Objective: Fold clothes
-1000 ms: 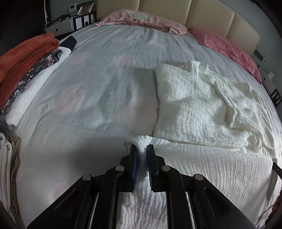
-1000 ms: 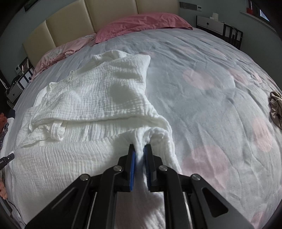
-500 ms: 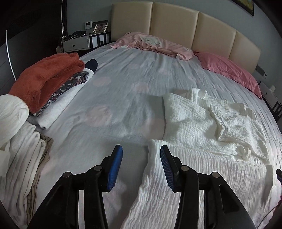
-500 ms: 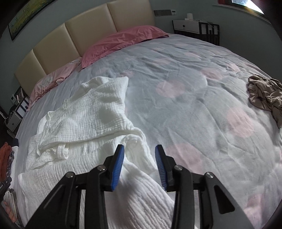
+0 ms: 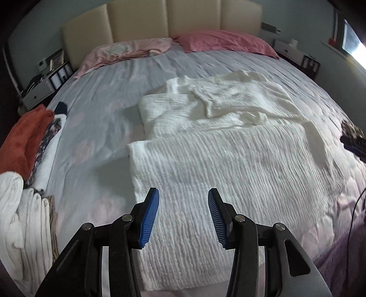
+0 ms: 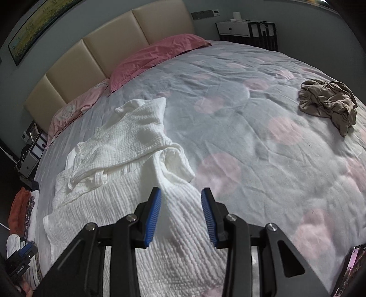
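- Bedspread (image 5: 109, 96) was grey with pale pink dots, and a white crinkle-gauze garment (image 5: 228, 164) lay spread across the middle of it, lower half folded up flat toward the camera.
- Upper half of that garment was rumpled, with a sleeve (image 6: 176, 166) flopped out on the right side in the right wrist view.
- Left gripper (image 5: 183, 214) hung above the near end of the white fabric, its blue pads (image 5: 149, 217) set a moderate way apart with nothing pinched between them.
- Right gripper (image 6: 181, 213) was much the same, over the garment's right edge, jaws parted and empty, cloth only showing underneath.
- Neither one was touching the fabric as far as I could see.
- Off to the left of the bed sat a pile of folded stuff: a rust-orange fleece (image 5: 25, 139) on top of a dark floral piece (image 5: 49, 137), and some white folded things (image 5: 27, 219) nearer the edge.
- A crumpled tan garment (image 6: 329, 100) lay well apart on the far right of the bedspread.
- Two pillows (image 5: 224, 41) in pink cases leaned at the beige padded headboard (image 5: 164, 18).
- Something dark poked in at the right edge of the left wrist view, probably the other gripper, but it was too cut off to be sure.
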### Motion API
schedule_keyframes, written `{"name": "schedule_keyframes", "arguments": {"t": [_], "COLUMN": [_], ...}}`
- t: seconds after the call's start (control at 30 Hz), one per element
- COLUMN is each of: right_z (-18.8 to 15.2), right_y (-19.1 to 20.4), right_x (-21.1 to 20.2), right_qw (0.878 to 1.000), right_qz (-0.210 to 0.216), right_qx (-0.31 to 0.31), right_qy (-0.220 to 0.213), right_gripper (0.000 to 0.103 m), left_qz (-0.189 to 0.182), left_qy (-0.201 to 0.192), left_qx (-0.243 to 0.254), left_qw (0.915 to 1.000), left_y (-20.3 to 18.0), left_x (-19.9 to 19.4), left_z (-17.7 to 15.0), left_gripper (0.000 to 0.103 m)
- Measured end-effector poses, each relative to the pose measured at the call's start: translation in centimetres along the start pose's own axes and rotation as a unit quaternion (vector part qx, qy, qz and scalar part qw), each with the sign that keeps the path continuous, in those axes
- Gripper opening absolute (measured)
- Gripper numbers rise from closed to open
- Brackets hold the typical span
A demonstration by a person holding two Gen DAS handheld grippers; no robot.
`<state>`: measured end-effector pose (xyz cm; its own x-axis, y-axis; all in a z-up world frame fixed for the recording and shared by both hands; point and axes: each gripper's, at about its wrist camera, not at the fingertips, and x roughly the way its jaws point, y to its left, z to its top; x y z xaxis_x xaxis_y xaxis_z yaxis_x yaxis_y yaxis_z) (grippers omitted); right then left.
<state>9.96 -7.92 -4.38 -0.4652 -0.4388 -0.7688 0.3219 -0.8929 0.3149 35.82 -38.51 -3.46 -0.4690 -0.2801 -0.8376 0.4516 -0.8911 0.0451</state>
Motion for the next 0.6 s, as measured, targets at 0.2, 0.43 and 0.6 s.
{"name": "schedule_keyframes", "arguments": {"t": [0.2, 0.43, 0.6], "right_z": [-0.8, -1.1, -1.3], "right_y": [-0.1, -0.8, -0.7], "right_x": [-1.8, -2.3, -2.2], "right_qw": [1.000, 1.000, 1.000], "right_qz": [0.012, 0.019, 0.019], "right_qx": [0.000, 0.016, 0.012], "right_qy": [-0.008, -0.003, 0.003], "right_gripper": [0.036, 0.036, 0.036], "left_qz": [-0.020, -0.006, 0.030], "left_qy": [0.030, 0.123, 0.178], "left_qx": [0.159, 0.377, 0.436], "left_qw": [0.9867, 0.9178, 0.8818], "left_y": [-5.2, -10.2, -11.2], "left_x": [-1.3, 0.3, 3.5], "left_z": [-1.4, -6.5, -9.4], "left_gripper": [0.047, 0.047, 0.050]}}
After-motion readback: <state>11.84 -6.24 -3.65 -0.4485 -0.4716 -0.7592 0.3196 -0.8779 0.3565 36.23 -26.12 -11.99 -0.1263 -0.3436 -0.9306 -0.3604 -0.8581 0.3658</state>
